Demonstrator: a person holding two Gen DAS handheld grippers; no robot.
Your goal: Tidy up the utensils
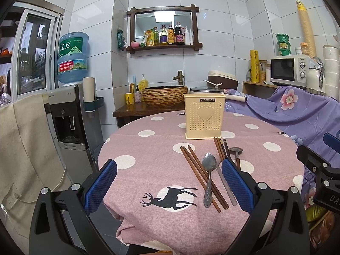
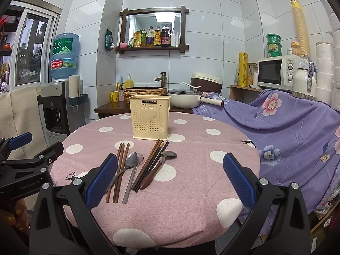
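A cream perforated utensil holder (image 1: 204, 116) (image 2: 150, 118) stands upright at the far side of the round pink table. In front of it lie brown chopsticks (image 1: 201, 176) (image 2: 121, 170), a steel spoon (image 1: 208, 178) (image 2: 129, 163), a translucent spoon (image 1: 225, 182) (image 2: 132, 178), a second bundle of chopsticks (image 1: 221, 148) (image 2: 152, 163) and a wood-handled spoon (image 1: 236, 152) (image 2: 158, 167). My left gripper (image 1: 169, 184) is open and empty, low over the near left of the table. My right gripper (image 2: 170, 178) is open and empty, with the utensils between its fingers.
The pink dotted tablecloth (image 1: 153, 148) (image 2: 191, 201) covers the table. A purple floral cloth (image 2: 297, 127) drapes furniture on the right. A water dispenser (image 1: 70, 110) stands at the left. A basin (image 1: 164, 95), a pot (image 2: 184, 99) and a microwave (image 2: 280, 73) sit behind.
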